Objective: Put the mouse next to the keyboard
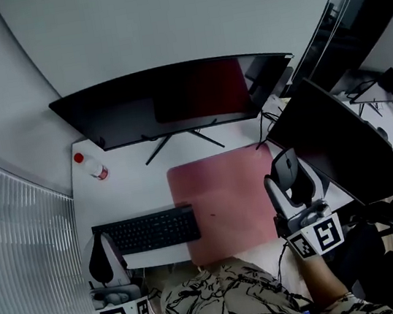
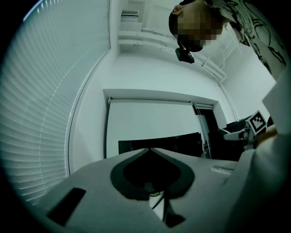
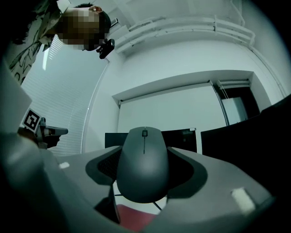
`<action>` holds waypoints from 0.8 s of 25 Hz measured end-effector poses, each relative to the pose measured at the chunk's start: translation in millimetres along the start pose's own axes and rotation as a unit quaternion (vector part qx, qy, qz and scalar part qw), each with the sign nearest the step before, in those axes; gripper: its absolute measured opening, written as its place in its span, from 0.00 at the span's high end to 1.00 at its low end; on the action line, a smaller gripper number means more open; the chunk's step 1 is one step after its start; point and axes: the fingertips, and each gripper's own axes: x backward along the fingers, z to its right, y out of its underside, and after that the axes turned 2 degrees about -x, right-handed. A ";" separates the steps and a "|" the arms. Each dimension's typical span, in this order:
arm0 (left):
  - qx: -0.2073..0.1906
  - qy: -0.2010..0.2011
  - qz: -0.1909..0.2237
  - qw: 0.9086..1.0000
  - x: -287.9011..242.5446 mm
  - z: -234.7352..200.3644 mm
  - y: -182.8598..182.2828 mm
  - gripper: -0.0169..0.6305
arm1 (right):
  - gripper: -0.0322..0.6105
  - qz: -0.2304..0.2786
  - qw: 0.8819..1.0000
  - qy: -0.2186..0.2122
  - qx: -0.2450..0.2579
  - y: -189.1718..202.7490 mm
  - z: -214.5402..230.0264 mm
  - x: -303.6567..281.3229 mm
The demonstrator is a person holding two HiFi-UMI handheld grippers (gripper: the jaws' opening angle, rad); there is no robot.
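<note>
A dark grey mouse (image 1: 285, 167) (image 3: 143, 164) is held off the desk with my right gripper (image 1: 291, 176) (image 3: 144, 152) shut on its sides, above the right edge of the red mouse pad (image 1: 222, 200). A black keyboard (image 1: 148, 231) lies at the desk's front left, its right end on the pad, well to the left of the mouse. My left gripper (image 1: 104, 257) (image 2: 148, 152) hovers at the front left corner, just left of the keyboard. Its jaws meet at the tips with nothing between them.
A wide curved monitor (image 1: 173, 101) stands at the back of the white desk (image 1: 131, 185). A red-capped bottle (image 1: 96, 169) lies at the back left. A second dark screen (image 1: 335, 142) stands close on the right, by the mouse. Blinds run along the left.
</note>
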 end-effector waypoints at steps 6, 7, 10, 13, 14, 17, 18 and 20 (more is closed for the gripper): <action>0.002 0.017 -0.001 1.000 -14.1 -18.4 -0.1 0.98 | 0.48 -0.020 1.000 0.015 0.009 15.8 -11.7 -9.9; 0.003 0.020 0.001 1.000 -16.1 -20.2 0.1 0.98 | 0.48 -0.023 1.000 0.017 0.009 19.0 -12.7 -11.4; 0.006 0.028 -0.001 1.000 -19.5 -21.3 3.2 0.98 | 0.48 -0.038 0.999 0.016 0.011 30.5 -17.8 -14.9; 0.011 0.035 -0.008 0.999 -20.6 -21.1 8.2 0.98 | 0.48 -0.060 0.998 0.013 0.016 46.7 -23.8 -16.9; 0.013 0.036 -0.010 0.999 -21.1 -21.4 9.8 0.98 | 0.48 -0.068 0.997 0.010 0.017 53.6 -26.1 -18.4; 0.016 0.041 -0.014 0.999 -23.2 -21.7 13.6 0.98 | 0.48 -0.095 0.995 -0.003 0.022 77.7 -34.5 -24.3; 0.016 0.042 -0.015 0.999 -24.0 -22.0 14.7 0.98 | 0.48 -0.107 0.994 -0.009 0.025 87.1 -37.4 -25.9; 0.018 0.043 -0.017 0.999 -25.4 -23.5 16.3 0.98 | 0.48 -0.129 0.991 -0.022 0.034 106.9 -43.1 -28.7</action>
